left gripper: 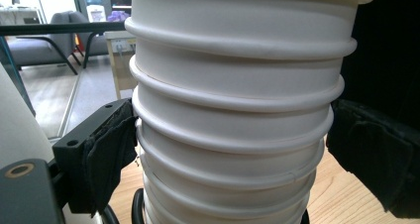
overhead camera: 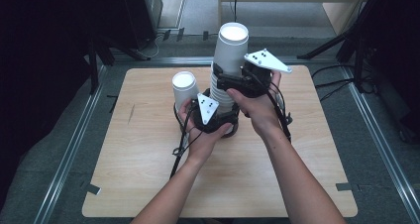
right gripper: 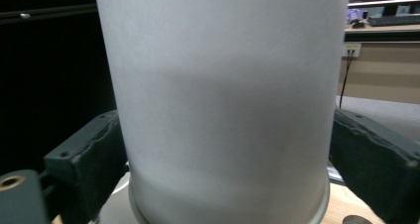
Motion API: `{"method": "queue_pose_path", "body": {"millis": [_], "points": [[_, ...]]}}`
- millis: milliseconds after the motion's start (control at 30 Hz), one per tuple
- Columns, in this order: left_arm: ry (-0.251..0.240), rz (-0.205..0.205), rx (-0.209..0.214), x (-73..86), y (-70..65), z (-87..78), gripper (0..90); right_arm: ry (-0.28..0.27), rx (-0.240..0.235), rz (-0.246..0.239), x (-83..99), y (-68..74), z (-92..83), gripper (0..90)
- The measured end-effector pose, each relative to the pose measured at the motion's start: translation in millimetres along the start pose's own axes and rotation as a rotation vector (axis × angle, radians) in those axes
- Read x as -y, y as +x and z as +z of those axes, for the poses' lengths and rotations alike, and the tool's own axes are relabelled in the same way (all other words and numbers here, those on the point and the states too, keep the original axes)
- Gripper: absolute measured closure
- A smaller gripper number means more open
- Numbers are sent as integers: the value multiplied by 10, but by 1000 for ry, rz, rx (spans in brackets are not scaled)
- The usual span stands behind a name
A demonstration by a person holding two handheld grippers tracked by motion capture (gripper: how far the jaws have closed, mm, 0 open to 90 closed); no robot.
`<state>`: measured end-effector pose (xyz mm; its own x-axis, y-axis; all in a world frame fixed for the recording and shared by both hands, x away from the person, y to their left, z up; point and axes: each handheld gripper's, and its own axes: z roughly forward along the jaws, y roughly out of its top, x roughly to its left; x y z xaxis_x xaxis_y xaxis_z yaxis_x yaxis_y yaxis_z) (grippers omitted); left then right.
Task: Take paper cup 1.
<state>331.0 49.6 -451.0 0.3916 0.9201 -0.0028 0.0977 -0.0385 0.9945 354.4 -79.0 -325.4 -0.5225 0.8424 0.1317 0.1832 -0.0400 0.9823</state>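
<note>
Both grippers close in on a tall stack of white paper cups [overhead camera: 225, 70] standing upside down near the middle of a wooden table [overhead camera: 148, 184]. The left gripper [overhead camera: 214, 116] clamps the stack's ringed lower rims, its pads [left gripper: 106, 149] pressed against them; the right gripper [overhead camera: 233, 81] grasps the smooth wall of the top cup [right gripper: 223, 100] higher up. A single cup [overhead camera: 184, 87] stands just left of the stack. The left gripper view shows the nested rims one by one; the high view shows the person's forearms.
</note>
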Motion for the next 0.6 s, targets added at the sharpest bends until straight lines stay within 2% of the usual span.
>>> {"method": "queue_pose_path", "body": {"millis": [367, 600], "points": [[3, 6, 1, 3, 6, -6, 61, -14, 5, -25, 14, 24, 23, 92], [1, 4, -1, 6, 4, -7, 62, -15, -4, -19, 5, 17, 24, 89]]}}
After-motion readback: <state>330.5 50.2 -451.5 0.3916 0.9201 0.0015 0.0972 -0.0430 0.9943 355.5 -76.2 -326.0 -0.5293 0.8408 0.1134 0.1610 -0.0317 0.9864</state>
